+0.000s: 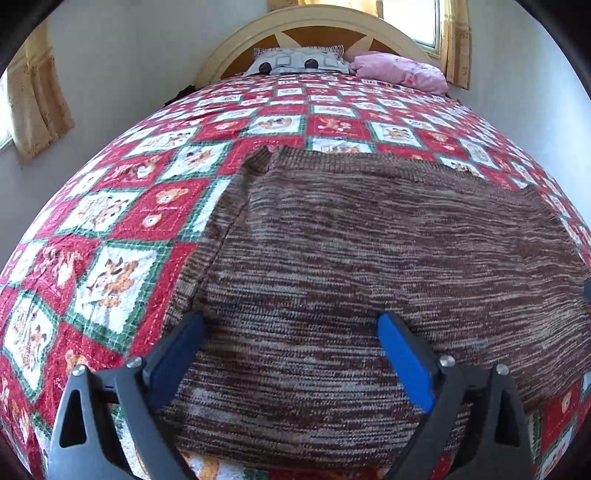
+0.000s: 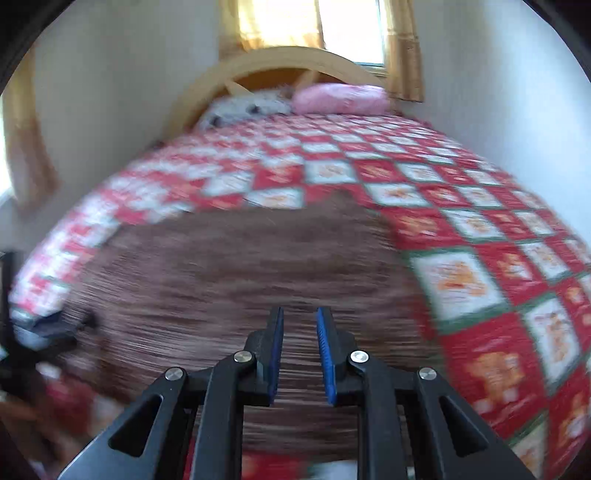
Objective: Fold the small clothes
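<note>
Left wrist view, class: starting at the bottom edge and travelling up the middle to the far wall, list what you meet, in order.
Left hand-held gripper, jaws wide open → brown knitted garment lying flat → red and white patchwork quilt → patterned grey pillow → arched wooden headboard.

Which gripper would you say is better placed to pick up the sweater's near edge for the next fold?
Probably the left gripper: its jaws stand wide over the brown sweater in a sharp view. The right gripper is narrow, its view blurred.
</note>
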